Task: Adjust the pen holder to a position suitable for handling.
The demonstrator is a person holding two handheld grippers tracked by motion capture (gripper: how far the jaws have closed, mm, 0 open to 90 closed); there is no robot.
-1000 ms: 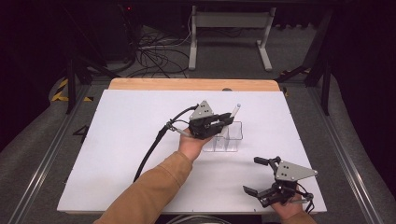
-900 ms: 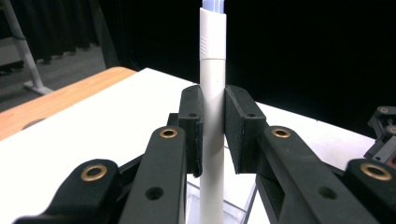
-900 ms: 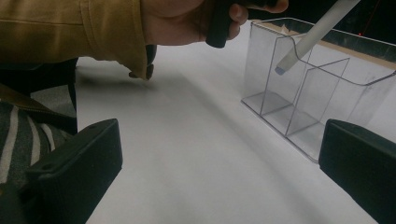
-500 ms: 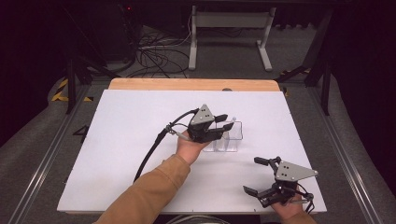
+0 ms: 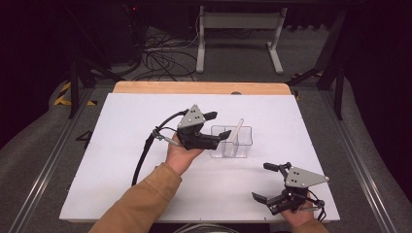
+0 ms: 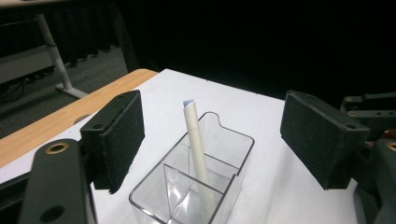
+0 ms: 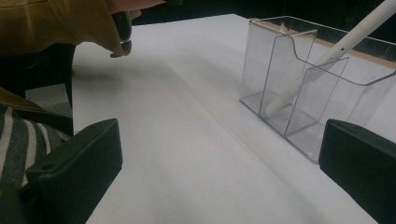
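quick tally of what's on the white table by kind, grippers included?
Clear divided holder: 1
White pen, leaning inside the holder: 1
Handheld grippers: 2, left gripper and right gripper, both with jaws apart
Total: 4

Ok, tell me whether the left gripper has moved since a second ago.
Yes. The left gripper has drawn back leftward from the clear organizer, open, leaving the white pen leaning inside it.
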